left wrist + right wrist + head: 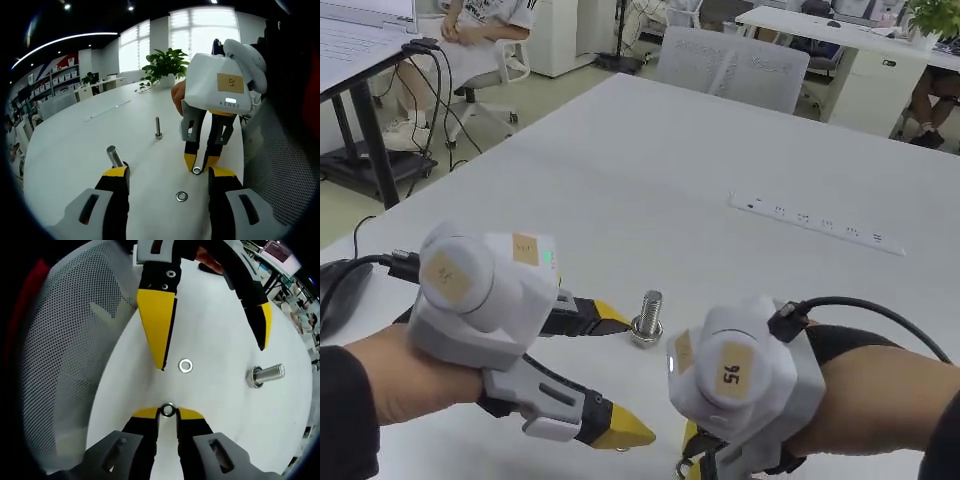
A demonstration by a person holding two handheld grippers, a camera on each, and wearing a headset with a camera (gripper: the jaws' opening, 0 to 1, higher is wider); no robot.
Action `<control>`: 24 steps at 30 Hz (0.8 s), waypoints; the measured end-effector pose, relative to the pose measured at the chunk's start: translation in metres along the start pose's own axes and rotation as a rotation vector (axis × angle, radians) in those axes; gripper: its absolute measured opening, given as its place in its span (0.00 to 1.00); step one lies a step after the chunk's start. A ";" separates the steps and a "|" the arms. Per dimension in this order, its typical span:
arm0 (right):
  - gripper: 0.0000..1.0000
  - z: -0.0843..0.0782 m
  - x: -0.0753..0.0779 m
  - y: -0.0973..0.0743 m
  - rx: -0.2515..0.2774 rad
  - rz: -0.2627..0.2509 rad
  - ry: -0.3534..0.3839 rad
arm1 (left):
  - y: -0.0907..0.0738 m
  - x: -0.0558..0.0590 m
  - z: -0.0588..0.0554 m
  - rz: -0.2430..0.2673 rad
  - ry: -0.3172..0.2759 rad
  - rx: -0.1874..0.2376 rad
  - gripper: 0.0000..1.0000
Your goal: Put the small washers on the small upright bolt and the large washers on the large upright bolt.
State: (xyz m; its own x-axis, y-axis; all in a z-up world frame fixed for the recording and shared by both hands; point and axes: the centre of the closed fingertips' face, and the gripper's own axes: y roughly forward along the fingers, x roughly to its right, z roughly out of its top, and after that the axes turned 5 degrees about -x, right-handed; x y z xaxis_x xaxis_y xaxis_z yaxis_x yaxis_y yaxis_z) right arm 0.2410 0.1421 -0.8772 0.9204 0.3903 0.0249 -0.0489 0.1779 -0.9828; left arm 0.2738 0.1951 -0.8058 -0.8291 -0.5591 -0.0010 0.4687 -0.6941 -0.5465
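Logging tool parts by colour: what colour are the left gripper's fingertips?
Yellow fingertips, clearest in the right gripper view.

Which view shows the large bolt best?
Head view: the large bolt stands unobstructed, with threads and base visible. The left gripper view has it partly behind a jaw. The right gripper view puts it off to the side, rolled sideways.

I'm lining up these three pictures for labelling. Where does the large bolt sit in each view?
Head view: the large bolt stands low in the centre, by the far tip of the left tongs.
Left gripper view: lower left, beside the left-hand tip.
Right gripper view: right edge, appearing sideways.
Shared landmark: the open left tongs' yellow tips, with the bolt beside one.
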 end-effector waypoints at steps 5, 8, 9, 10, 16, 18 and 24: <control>0.14 0.000 0.000 0.000 0.000 -0.003 -0.002 | 0.000 0.000 0.000 -0.002 0.000 0.000 0.63; 0.14 0.001 -0.001 0.000 -0.015 -0.017 -0.030 | 0.000 0.000 0.000 -0.001 0.000 0.001 0.63; 0.14 0.001 -0.001 0.000 -0.019 -0.017 -0.029 | 0.000 0.000 0.000 -0.001 0.001 0.001 0.63; 0.14 0.001 -0.002 0.000 -0.023 -0.008 -0.024 | 0.000 0.000 0.000 -0.001 0.001 0.001 0.63; 0.14 0.000 -0.001 0.000 -0.015 -0.004 -0.004 | -0.001 0.000 -0.001 0.000 -0.001 0.002 0.63; 0.14 0.000 -0.001 0.000 -0.009 -0.002 0.004 | 0.000 0.001 -0.001 -0.002 0.001 0.001 0.63; 0.14 -0.006 0.003 -0.001 -0.008 -0.013 0.033 | 0.000 0.002 -0.002 -0.003 0.000 -0.002 0.63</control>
State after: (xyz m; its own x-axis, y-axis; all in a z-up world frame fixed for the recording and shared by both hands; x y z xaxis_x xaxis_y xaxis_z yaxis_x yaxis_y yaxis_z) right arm 0.2459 0.1376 -0.8771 0.9333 0.3578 0.0317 -0.0339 0.1755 -0.9839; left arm 0.2718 0.1954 -0.8074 -0.8307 -0.5567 0.0006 0.4654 -0.6949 -0.5482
